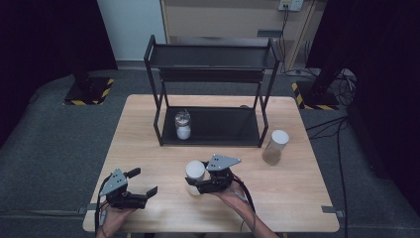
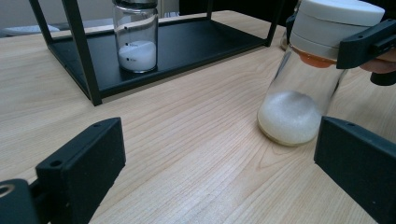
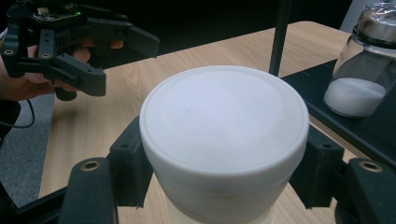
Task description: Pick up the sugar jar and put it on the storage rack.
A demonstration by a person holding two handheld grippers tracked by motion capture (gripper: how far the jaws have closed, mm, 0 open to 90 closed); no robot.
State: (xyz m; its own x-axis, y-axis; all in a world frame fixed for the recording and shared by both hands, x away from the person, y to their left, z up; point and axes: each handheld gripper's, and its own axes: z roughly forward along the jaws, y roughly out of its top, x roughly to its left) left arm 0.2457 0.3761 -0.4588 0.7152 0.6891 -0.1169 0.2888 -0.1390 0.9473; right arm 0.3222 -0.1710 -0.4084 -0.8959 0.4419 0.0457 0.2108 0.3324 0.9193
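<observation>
The right gripper [image 1: 194, 184] is clamping the white-lidded jar [image 1: 194, 176] just below its lid, both jaws pressing its sides; the jar is tilting on the table [image 1: 148, 148]. The left gripper [image 1: 143, 186], well apart to the jar's left, is holding its jaws spread, gripping nothing.

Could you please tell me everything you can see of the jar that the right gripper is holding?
The jar is clear glass with a wide white lid and white powder heaped at its bottom. It leans, its base on the wooden table in front of the black rack. The right gripper is shut on its lid, a jaw on each side.
</observation>
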